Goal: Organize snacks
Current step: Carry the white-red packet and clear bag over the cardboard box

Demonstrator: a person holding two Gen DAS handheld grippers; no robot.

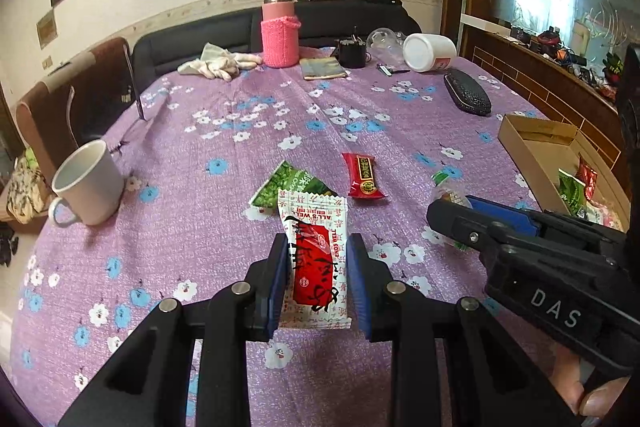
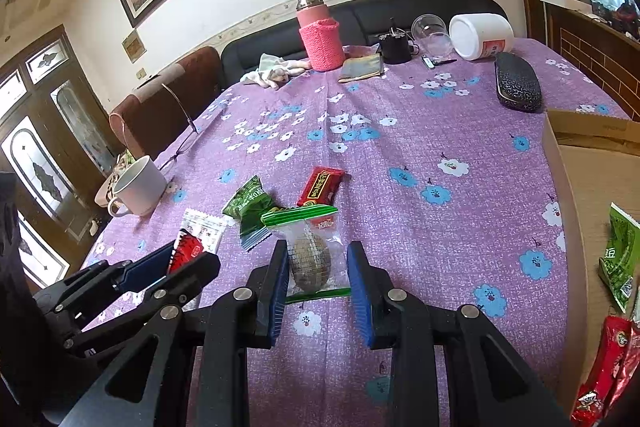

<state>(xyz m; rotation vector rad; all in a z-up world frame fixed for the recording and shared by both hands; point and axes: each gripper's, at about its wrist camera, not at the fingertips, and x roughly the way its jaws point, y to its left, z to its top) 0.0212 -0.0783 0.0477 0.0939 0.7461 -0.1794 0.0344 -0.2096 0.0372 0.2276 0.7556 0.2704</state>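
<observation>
My left gripper (image 1: 318, 263) is shut on a white and red snack packet (image 1: 314, 259), its blue pads against both sides. My right gripper (image 2: 318, 267) is shut on a clear packet with green edges and a brown egg-shaped snack (image 2: 310, 255). On the purple cloth ahead lie a green snack packet (image 1: 290, 183) and a red snack packet (image 1: 363, 175); both also show in the right wrist view, the green one (image 2: 250, 207) and the red one (image 2: 322, 187). A cardboard box (image 1: 532, 147) at the right holds several green and red packets (image 2: 618, 259).
A white mug (image 1: 90, 183) stands near the left table edge. At the far side are a pink-sleeved flask (image 1: 280, 27), gloves (image 1: 218, 65), a black cup (image 1: 352, 53), a tipped white jar (image 1: 428, 53) and a black glasses case (image 1: 467, 91). A chair (image 1: 76, 95) stands at the left.
</observation>
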